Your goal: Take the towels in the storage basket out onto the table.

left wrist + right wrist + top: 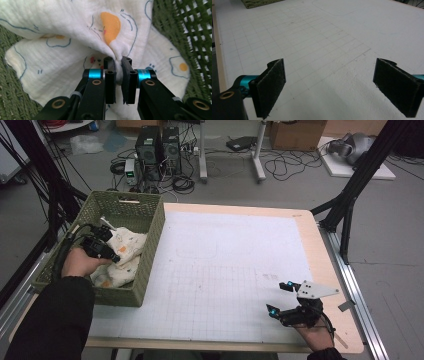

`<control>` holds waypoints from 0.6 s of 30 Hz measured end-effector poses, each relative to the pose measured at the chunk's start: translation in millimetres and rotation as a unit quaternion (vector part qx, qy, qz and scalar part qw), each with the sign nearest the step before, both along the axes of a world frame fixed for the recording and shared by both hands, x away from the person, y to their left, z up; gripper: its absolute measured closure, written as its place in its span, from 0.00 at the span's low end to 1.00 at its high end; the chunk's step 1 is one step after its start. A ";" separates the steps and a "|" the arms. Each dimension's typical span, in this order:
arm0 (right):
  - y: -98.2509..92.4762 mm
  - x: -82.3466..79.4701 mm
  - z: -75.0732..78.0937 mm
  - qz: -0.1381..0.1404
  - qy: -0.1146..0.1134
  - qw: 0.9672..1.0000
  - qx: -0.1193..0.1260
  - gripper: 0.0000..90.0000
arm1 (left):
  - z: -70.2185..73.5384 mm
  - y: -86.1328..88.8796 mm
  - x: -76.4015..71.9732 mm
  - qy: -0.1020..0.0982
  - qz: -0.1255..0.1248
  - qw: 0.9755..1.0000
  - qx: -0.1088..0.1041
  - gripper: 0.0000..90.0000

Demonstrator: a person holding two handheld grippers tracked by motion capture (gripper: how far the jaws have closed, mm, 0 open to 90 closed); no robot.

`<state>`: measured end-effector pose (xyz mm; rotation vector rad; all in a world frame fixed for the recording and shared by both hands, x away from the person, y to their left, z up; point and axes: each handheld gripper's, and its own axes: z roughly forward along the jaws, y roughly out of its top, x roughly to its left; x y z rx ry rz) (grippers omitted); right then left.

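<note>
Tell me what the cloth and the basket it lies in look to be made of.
Cloth: soft crinkled cotton-like fabric, matt white with printed fried eggs; it bunches into folds where the left gripper pinches it. Basket: olive-green openwork weave, likely moulded plastic or woven fibre; the look leaves that open.

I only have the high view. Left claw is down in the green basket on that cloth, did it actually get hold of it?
Observer: Yes. In the left gripper view the left claw pinches a bunched fold of the cloth between its pads.
Operator: Which part of the cloth?
Observer: A fold just below an orange fried-egg print.
Operator: Basket in the way?
Observer: No, the green basket wall sits off to the side, clear of the pads.
Operator: Right claw?
Observer: The right claw is wide open over the white grid mat, nothing between the pads.
</note>
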<state>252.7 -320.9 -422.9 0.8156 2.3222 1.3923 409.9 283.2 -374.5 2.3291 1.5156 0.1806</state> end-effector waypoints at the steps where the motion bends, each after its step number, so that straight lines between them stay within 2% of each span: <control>1: -0.1 -0.1 0.1 0.000 0.000 1.000 0.000 0.11 | 1.8 1.4 -1.0 -0.005 0.001 1.000 -0.006 0.92; 4: -0.5 -0.1 0.2 -0.001 -0.003 1.000 -0.001 0.11 | 8.8 6.6 -5.6 -0.032 0.007 0.999 -0.014 0.92; 8: -0.6 -0.2 0.3 -0.002 -0.003 1.000 0.000 0.11 | 18.7 12.4 -13.5 -0.065 0.013 0.997 -0.029 0.92; 13: 0.5 -0.9 0.7 -0.002 -0.002 1.000 0.000 0.11 | 28.0 17.9 -21.9 -0.080 0.013 0.995 -0.059 0.92; 18: -0.4 -1.3 1.2 -0.003 -0.001 1.000 0.002 0.11 | 33.5 25.5 -29.5 -0.095 0.021 0.991 -0.096 0.92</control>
